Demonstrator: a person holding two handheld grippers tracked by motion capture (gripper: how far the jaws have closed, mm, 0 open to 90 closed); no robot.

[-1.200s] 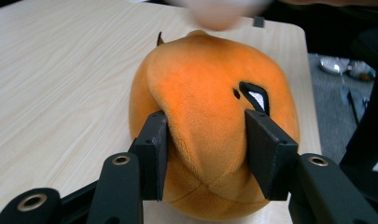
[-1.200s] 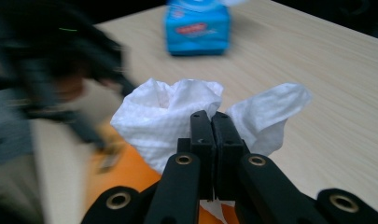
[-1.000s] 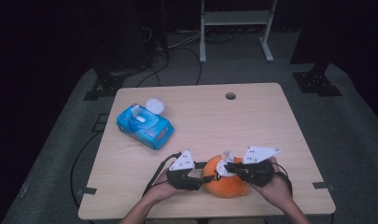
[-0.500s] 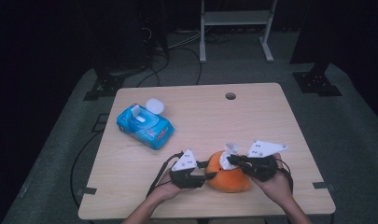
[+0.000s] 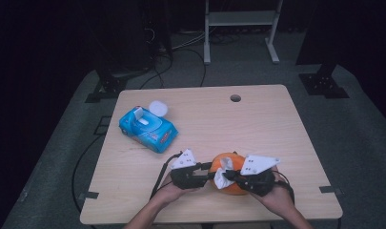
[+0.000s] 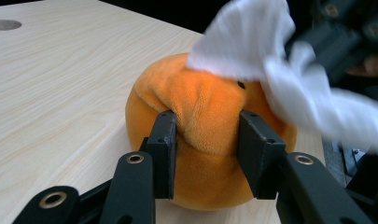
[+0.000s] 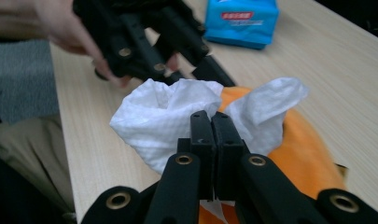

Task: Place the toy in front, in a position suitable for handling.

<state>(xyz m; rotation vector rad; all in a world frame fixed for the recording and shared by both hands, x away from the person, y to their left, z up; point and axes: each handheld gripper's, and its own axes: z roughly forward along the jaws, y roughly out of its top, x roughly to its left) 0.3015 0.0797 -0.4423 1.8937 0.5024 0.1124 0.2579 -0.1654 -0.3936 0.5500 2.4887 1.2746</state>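
An orange plush toy [image 5: 234, 189] lies near the table's front edge. My left gripper [image 5: 210, 172] comes at it from the left. Its jaws have just been closing with the plush [image 6: 200, 107] between them, and the pads [image 6: 164, 144] now dent its side. My right gripper [image 5: 230, 174] reaches in from the right, shut on a crumpled white wipe [image 5: 222, 174]. The wipe [image 7: 163, 116] bunches on both sides of the closed right gripper [image 7: 210, 122] and rests against the top of the toy [image 7: 303, 149]. In the left gripper view the wipe [image 6: 252, 42] drapes over the toy's upper right.
A blue pack of wipes [image 5: 147, 128] with its white lid [image 5: 157, 108] flipped open lies at the left of the wooden table [image 5: 267, 129]. A round hole [image 5: 235, 98] sits near the far edge. A metal frame [image 5: 240, 19] and cables lie on the floor beyond.
The left jaws have narrowed onto the orange plush. The right gripper with the wipe has shifted a little leftward and nearer over the toy's top.
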